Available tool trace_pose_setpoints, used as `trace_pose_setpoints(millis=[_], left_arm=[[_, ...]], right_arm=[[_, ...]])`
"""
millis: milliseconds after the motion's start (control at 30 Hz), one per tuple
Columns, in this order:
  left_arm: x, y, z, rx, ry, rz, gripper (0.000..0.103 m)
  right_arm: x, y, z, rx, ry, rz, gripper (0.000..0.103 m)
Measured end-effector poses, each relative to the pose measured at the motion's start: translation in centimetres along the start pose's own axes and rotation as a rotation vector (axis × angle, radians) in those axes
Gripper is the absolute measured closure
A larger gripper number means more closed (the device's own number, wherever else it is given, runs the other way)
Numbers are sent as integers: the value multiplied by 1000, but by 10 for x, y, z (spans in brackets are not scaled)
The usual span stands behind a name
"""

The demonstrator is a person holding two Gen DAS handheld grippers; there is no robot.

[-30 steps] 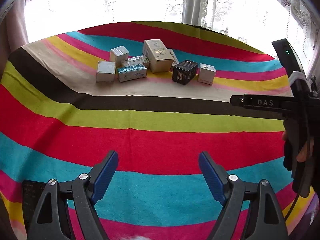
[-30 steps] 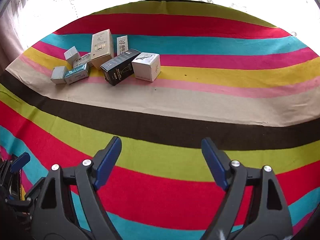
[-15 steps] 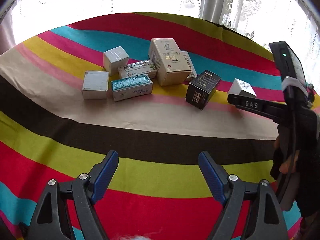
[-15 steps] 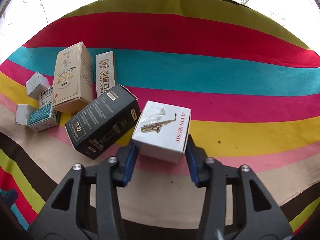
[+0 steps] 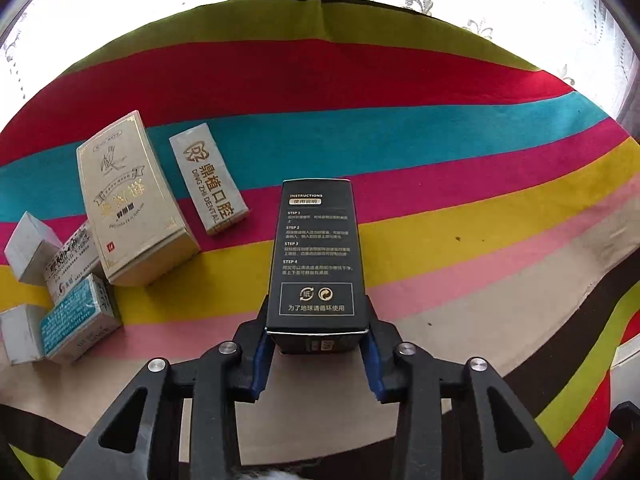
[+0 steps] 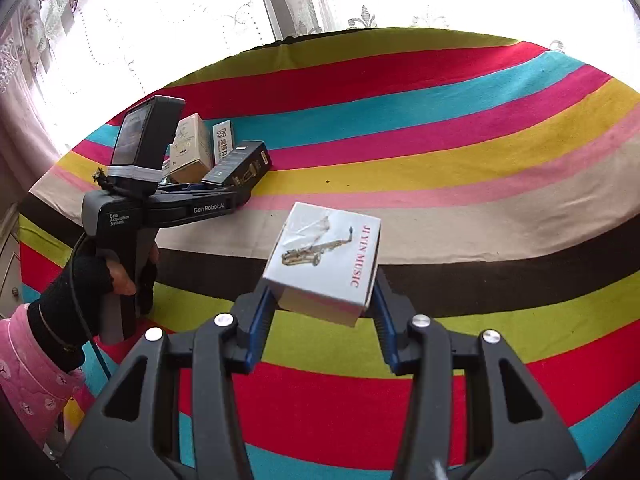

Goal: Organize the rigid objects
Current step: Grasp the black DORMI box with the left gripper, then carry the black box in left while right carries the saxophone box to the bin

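Both grippers are clamped on cartons. By the left gripper (image 5: 316, 350), whose jaws have just been closing, the near end of a tall black cardboard box (image 5: 316, 256) printed with white instruction text is pinched between the blue pads, the box stretching away along the fingers over the yellow and pink bands of the striped cloth-covered worktop (image 5: 460, 160). To its left on the cloth a cluster is seen: a large cream box with gold lettering (image 5: 128, 200), a slim grey dental carton (image 5: 208, 178) just beside it, a teal-and-white medicine box (image 5: 76, 320) nearer, and small white boxes (image 5: 28, 246) at the edge of view. By the right gripper (image 6: 322, 312) a white cube-shaped carton with a saxophone picture and red lettering (image 6: 324, 258) is gripped on two opposite sides and is held tilted, clear of the cloth. In the right wrist view the left gripper's handle is seen grasped by a hand in a black fingerless glove (image 6: 92, 280) with a pink sleeve (image 6: 28, 364) behind it.
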State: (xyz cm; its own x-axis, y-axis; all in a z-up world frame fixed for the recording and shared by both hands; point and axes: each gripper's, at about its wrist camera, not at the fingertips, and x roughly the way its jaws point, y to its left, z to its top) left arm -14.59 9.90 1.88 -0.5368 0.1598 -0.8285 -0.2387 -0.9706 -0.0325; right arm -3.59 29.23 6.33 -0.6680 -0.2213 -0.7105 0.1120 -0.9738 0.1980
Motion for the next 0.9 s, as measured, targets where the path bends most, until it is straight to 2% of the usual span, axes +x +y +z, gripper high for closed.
trace_pose_setpoints(millis=[200, 333, 533, 900], left_arm=[[-52, -29, -74, -18, -10, -81, 64], [-85, -44, -115, 23, -18, -64, 64], [-111, -44, -150, 29, -15, -58, 64], [-141, -45, -181, 53, -25, -73, 64]], right_arm=[[1, -1, -23, 21, 49, -56, 53], [-8, 4, -40, 13, 59, -53, 53], [-25, 15, -62, -11, 81, -59, 54], [-53, 16, -93, -13, 94, -69, 54]])
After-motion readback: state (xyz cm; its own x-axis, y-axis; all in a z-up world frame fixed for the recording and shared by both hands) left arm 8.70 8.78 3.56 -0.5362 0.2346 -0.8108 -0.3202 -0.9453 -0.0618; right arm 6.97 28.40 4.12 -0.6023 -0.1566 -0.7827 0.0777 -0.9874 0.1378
